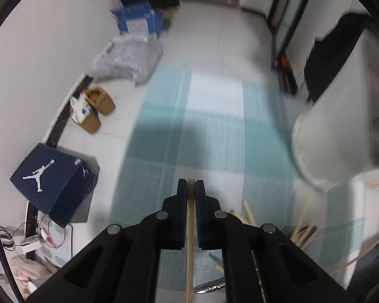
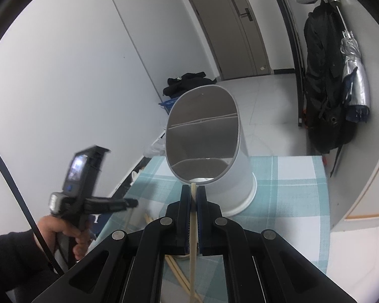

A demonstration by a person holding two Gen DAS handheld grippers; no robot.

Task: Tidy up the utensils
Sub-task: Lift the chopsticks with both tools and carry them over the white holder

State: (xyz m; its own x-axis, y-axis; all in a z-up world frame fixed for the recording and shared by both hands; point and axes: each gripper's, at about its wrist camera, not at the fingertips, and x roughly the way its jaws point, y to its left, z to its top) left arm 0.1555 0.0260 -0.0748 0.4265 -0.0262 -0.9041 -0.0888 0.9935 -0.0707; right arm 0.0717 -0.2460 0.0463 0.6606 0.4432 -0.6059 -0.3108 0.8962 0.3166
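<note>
My left gripper [image 1: 190,185] is shut on a wooden chopstick [image 1: 189,240] that runs straight down between its fingers, above the teal checked tablecloth [image 1: 214,131]. More chopsticks [image 1: 303,229] and a metal spoon [image 1: 209,287] lie on the cloth at the lower right. The white utensil holder [image 1: 328,131] looms blurred on the right. In the right wrist view my right gripper [image 2: 194,194] is shut on a pale chopstick [image 2: 192,247] whose tip sits at the rim of the white oval holder [image 2: 242,176], which has dividers inside. A hand [image 2: 60,229] holds the left gripper [image 2: 132,203] to the left.
Left of the table, on the floor, are a dark blue shoe box [image 1: 45,176], brown slippers [image 1: 98,106], a plastic bag [image 1: 128,60] and blue cartons [image 1: 139,20]. A black backpack [image 2: 326,96] and a folded umbrella [image 2: 353,75] hang at the right. Loose chopsticks [image 2: 179,272] lie under my right gripper.
</note>
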